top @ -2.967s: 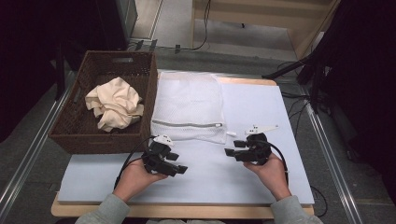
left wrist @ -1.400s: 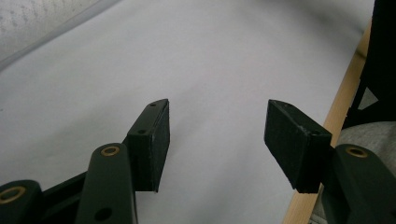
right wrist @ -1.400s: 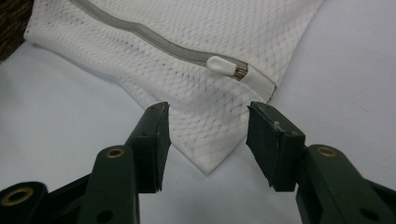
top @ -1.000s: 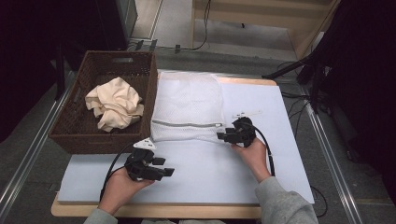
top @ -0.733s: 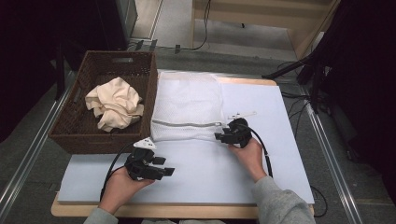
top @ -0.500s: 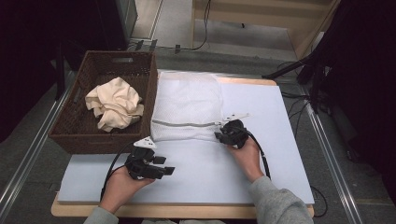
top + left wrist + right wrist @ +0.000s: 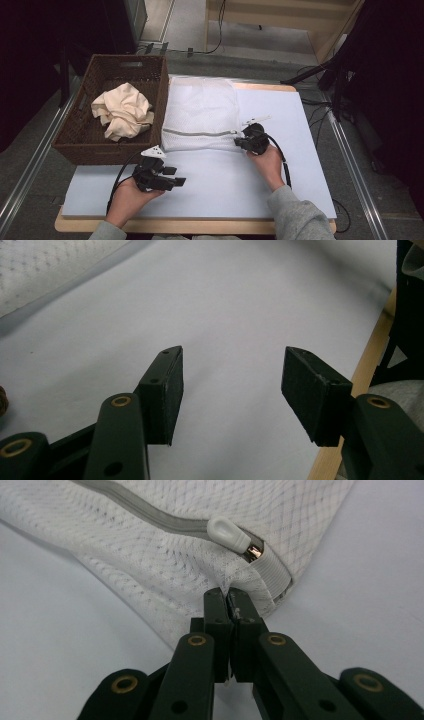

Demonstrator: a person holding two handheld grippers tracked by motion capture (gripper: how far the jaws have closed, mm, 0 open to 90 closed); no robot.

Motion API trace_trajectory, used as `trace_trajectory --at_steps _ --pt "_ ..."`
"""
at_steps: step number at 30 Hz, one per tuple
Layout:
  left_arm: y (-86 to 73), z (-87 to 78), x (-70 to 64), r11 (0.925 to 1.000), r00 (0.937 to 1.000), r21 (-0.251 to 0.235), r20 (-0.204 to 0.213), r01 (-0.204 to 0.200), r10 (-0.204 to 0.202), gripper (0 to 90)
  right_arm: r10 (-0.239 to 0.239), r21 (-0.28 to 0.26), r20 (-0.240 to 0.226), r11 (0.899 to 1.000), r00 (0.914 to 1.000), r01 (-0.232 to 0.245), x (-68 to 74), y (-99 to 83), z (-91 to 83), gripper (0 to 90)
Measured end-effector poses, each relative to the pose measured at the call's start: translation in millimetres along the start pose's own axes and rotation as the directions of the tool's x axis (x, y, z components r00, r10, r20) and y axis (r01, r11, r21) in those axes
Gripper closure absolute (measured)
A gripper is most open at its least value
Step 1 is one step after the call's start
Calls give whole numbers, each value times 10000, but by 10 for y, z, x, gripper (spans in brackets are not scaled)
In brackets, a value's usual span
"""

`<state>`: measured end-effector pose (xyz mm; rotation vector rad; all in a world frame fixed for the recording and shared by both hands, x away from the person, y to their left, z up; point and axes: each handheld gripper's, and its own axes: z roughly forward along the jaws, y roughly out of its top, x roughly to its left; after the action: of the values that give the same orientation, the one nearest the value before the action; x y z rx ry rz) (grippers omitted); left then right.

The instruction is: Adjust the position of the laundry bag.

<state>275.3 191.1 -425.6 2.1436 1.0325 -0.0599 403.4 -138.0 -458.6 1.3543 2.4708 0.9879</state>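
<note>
A white mesh laundry bag (image 7: pixel 200 117) lies flat on the pale tabletop (image 7: pixel 300 150), its far end at the far edge and its grey zipper (image 7: pixel 200 133) running left to right close to its near edge. The zipper is closed along its whole visible length, and the white pull tab (image 7: pixel 228 534) sits at the right end beside a ribbed elastic tab (image 7: pixel 270 572). What the bag holds cannot be told through the mesh.

The right tool (image 7: pixel 248 141) is at the bag's near right corner. In the right gripper view its jaws are pressed together on the mesh hem (image 7: pixel 231 594) just below the pull tab, pinching a fold of the fabric (the pull itself is free, not in the grip).

The left tool (image 7: pixel 172 179) rests low over bare tabletop near the left, well apart from the bag, with its jaws spread wide and nothing between them.

To the left of the bag, touching its edge, stands a dark brown wicker basket (image 7: pixel 162 90). Inside it lies a crumpled cream cloth (image 7: pixel 122 110), bunched toward the basket's middle and near side, with bare wicker floor showing at the far end.
</note>
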Motion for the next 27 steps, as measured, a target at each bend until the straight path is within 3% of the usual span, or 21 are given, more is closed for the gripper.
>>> trace_trajectory --at_steps 6,22,27 --pt "2 2 1 10000 10000 -23 11 7 -7 420 213 23 -116 9998 9997 -213 -69 -6 -70 892" --pt "47 48 6 9999 9999 27 17 -139 139 408 117 371 -293 9993 9995 -106 -152 -106 -202 891" --pt "72 60 14 9998 9998 -15 76 -174 174 402 380 374 -506 9986 9980 -361 -192 -184 -230 891"
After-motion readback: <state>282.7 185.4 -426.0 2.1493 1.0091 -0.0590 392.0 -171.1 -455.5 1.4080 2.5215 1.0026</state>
